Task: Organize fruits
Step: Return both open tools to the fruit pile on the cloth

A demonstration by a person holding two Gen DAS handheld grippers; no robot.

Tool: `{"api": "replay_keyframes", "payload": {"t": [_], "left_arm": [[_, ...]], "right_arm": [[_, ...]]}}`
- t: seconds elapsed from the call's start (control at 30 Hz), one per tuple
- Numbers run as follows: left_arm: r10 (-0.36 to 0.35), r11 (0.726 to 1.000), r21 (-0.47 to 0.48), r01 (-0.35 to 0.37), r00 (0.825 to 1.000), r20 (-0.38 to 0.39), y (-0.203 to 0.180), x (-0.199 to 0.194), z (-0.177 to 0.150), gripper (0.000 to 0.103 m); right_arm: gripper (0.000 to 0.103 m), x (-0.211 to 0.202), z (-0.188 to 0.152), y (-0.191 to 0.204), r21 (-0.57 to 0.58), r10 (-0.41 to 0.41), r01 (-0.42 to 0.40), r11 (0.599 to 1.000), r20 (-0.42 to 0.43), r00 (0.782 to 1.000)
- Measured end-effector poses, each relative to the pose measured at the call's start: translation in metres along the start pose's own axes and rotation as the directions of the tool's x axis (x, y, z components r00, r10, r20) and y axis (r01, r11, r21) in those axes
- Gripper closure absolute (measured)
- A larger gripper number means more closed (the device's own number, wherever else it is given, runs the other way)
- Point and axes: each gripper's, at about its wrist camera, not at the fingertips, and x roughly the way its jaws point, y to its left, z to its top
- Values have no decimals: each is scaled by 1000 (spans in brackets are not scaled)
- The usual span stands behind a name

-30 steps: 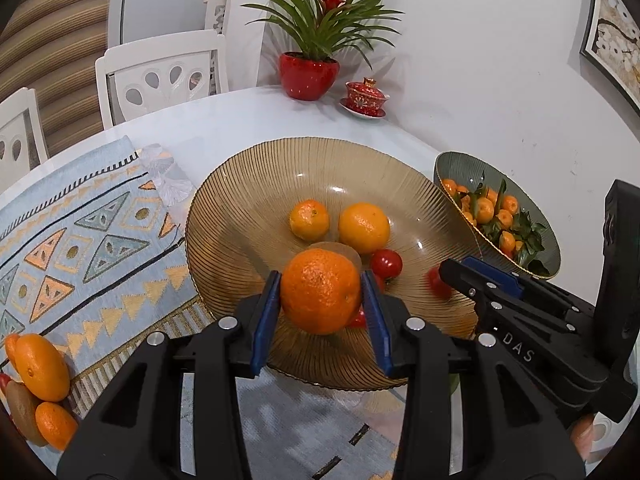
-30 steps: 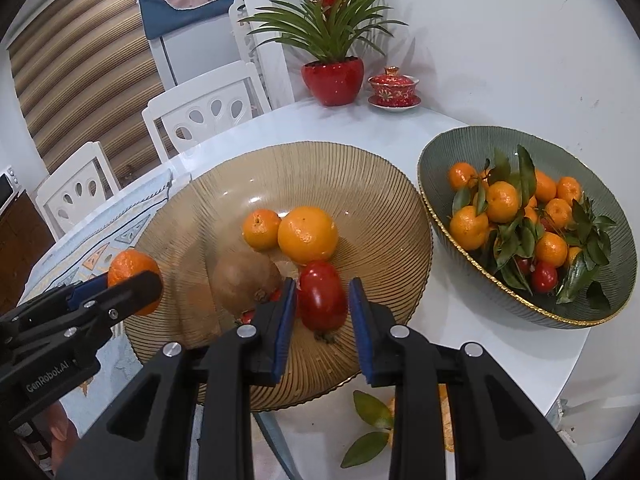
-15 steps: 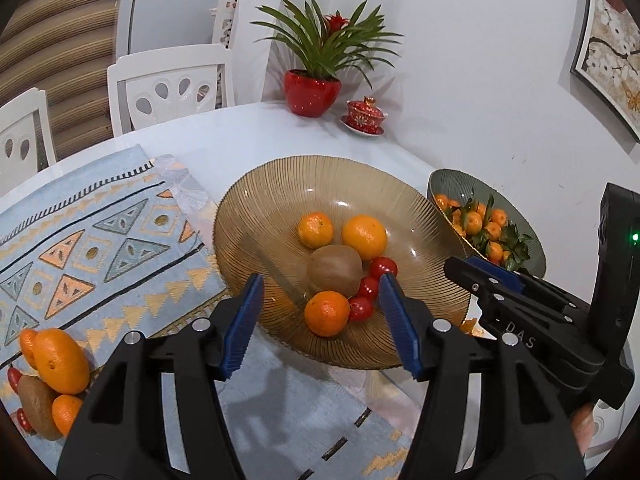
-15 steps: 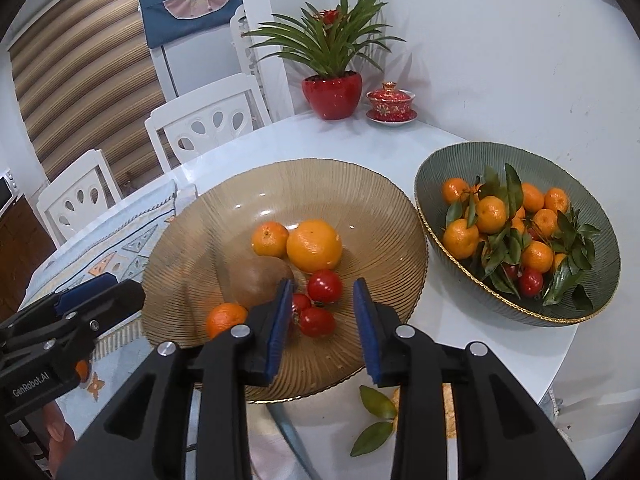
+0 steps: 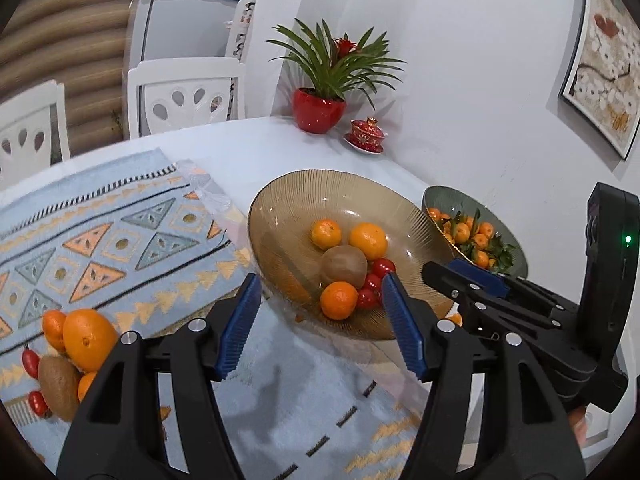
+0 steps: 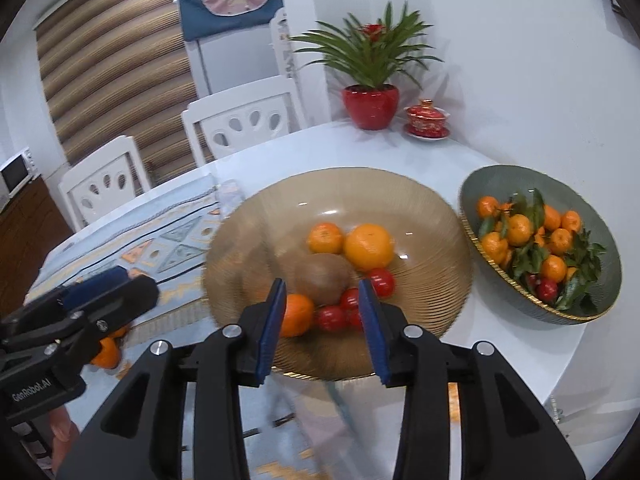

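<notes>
**A:** Both empty on my end. Left gripper [image 5: 318, 322] has its jaws wide apart, right gripper [image 6: 323, 330] is parted too, nothing between either pair. Amber bowl [image 5: 280, 208] mid-frame holds the sorted lot: kiwi [image 5: 344, 266], big orange [image 5: 368, 240], two mandarins, a few cherry tomatoes.

**B:** What's left to sort?

**A:** A pile on the patterned mat [image 5: 120, 232], lower left of the left view: loose orange [image 5: 90, 338], second kiwi [image 5: 58, 386], small tomatoes. I'd swing left over there, come down square on the orange, jaws either side of its widest part, close gently. It's round, it'll roll if I clip it off-centre.

**B:** Does the right cam see that pile?

**A:** Barely. An orange sliver shows low left behind the left gripper, the rest is blocked. But it does show the green bowl [image 6: 592, 216] fully, mandarins with leaves, at the right edge. The left view cuts that bowl off behind the right gripper.
</notes>
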Motion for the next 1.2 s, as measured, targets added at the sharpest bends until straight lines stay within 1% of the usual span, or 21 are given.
{"api": "replay_keyframes", "payload": {"t": [0.13, 0.27, 0.3, 0.4, 0.5, 0.63, 0.67, 0.73, 0.8, 0.9, 1.0, 1.03, 1.13, 1.2], "left_arm": [[11, 1000, -27, -11, 1000, 12, 16, -13, -9, 39], [43, 998, -49, -41, 999, 33, 36, -33, -17, 30], [53, 997, -55, -51, 998, 40, 43, -39, -19, 29], [77, 995, -74, -73, 995, 58, 61, -55, -22, 27], [100, 991, -102, -91, 992, 82, 84, -73, -24, 24], [144, 980, -154, -126, 983, 112, 119, -97, -27, 24], [177, 973, -173, -154, 976, 124, 131, -105, -28, 24], [218, 962, -199, -187, 964, 149, 147, -115, -31, 24], [239, 952, -232, -199, 958, 160, 165, -121, -34, 23], [247, 941, -270, -202, 958, 143, 187, -116, -38, 23], [237, 937, -286, -199, 966, 104, 202, -100, -47, 23], [232, 937, -288, -198, 968, 91, 206, -95, -50, 24], [210, 941, -281, -188, 976, 51, 212, -79, -61, 25], [203, 945, -265, -193, 979, 11, 213, -72, -64, 26]], "right_arm": [[61, -5, 0, 20, -27, 16, -16, 1000, 1, 1000], [58, -10, -4, 47, -62, 41, -40, 997, 9, 999], [56, -10, -5, 54, -69, 46, -45, 997, 8, 999], [55, -7, -9, 77, -96, 81, -82, 992, -9, 997], [55, -3, -14, 100, -129, 97, -99, 987, -24, 995], [52, 5, -21, 130, -166, 129, -137, 977, -53, 990], [52, 8, -24, 140, -180, 141, -150, 972, -64, 988], [51, 13, -28, 150, -195, 153, -165, 967, -79, 985], [51, 21, -34, 166, -219, 162, -181, 959, -104, 981], [51, 34, -43, 184, -234, 199, -229, 945, -144, 969], [51, 49, -53, 200, -251, 240, -286, 925, -196, 951], [51, 54, -59, 207, -262, 256, -309, 914, -217, 942], [50, 65, -73, 222, -297, 282, -351, 888, -250, 926], [47, 71, -81, 229, -312, 298, -373, 874, -261, 918]]}}
